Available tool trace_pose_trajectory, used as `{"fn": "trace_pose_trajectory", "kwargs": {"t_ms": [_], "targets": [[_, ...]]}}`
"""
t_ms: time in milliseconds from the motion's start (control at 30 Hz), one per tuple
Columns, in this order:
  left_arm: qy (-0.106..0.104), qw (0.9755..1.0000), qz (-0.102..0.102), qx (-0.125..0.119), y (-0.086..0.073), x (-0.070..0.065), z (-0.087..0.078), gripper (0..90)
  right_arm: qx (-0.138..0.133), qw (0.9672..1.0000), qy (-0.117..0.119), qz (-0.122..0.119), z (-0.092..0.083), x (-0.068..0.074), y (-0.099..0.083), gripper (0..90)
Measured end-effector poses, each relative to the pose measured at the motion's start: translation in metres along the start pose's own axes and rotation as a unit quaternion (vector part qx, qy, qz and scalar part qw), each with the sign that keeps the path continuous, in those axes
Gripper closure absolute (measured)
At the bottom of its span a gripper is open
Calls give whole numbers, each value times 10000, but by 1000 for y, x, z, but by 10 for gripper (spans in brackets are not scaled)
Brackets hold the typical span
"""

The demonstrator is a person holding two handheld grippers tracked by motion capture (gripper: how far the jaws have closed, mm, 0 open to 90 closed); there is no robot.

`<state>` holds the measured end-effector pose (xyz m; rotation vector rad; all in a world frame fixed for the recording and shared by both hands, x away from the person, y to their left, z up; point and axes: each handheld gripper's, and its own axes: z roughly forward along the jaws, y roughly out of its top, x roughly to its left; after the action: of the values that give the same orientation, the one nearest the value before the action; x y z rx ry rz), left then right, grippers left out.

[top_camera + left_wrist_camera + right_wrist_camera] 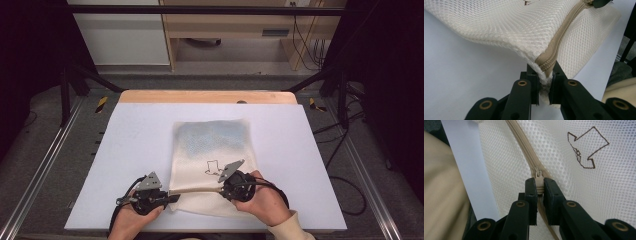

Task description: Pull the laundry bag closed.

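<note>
Both claws clamped on mesh bag (pixel 212 150)

Cream mesh zip bag (pixel 212 150), flat on table, brown outline motif (pixel 213 167)

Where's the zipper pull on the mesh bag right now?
In the right gripper view, the zipper pull sits pinched between the right gripper jaws, left of the mesh bag's brown stitched outline.

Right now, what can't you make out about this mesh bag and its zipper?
- Zipper pull: right gripper view, mostly hidden between the right gripper's jaws.
- Mesh bag contents: high view, a bluish patch blurred behind the mesh.
- Bag corner: left gripper view, pinched inside the left gripper.
</note>
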<state>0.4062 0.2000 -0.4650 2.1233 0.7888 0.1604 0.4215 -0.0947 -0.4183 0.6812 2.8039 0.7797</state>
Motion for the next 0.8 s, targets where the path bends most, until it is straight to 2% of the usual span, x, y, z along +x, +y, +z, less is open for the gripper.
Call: {"fn": "trace_pose_trajectory", "kwargs": {"t_ms": [367,800], "targets": [[1,10000,6,-31,0,0,-1,816,-74,9998,-92,151,-12,-4,-13,821],[32,10000,39,-46,1,1,-3,816,-63,9996,-117,260,-14,-8,-24,820]]}}
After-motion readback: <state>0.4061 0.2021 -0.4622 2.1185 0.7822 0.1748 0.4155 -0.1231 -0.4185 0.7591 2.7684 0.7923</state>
